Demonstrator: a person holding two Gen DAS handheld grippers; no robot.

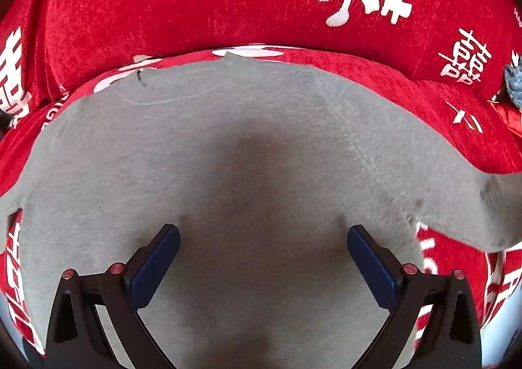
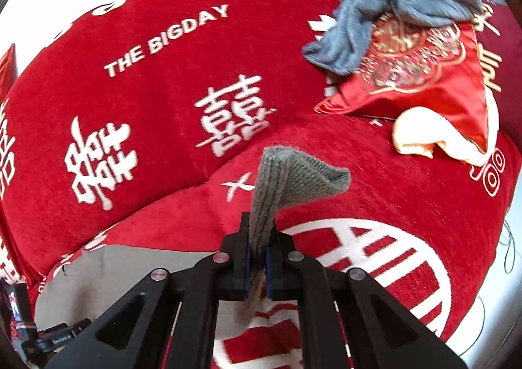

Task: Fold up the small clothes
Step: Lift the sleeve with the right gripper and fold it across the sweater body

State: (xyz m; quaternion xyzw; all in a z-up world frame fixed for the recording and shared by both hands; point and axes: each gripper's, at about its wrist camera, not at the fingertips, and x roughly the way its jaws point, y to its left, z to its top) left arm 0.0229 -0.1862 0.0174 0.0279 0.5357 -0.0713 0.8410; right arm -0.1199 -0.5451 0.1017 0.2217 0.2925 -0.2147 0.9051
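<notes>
- Two tools are at work on one flat grey knitted garment point(image 1: 228, 147), which lies spread on the seat of a red sofa cover printed with white characters point(image 1: 182, 4).
- Our left tool point(image 1: 262, 258) hangs just above the middle of the garment with its jaws spread wide and nothing between the blue pads point(image 1: 156, 266); its shadow falls on the cloth below.
- Our right tool point(image 2: 259, 258) is clenched on a ribbed grey cuff or corner point(image 2: 277, 180) of that same garment, which stands up out of the jaws and flops over at its tip, lifted clear of the seat.
- We judge the step in hand to be the first fold: one edge or sleeve is picked up and ready to be carried across the body of the garment.
- The next move calls for the right tool to sweep its held part over toward the centre and lay it flat, while the left tool presses or pins the body so it does not slide.
- Well apart, a crumpled blue-grey fuzzy cloth point(image 2: 407, 0) lies on a shiny red embroidered cushion point(image 2: 421, 75) with a pale peach cloth point(image 2: 424, 137) beside it; these look like further pieces awaiting folding.
</notes>
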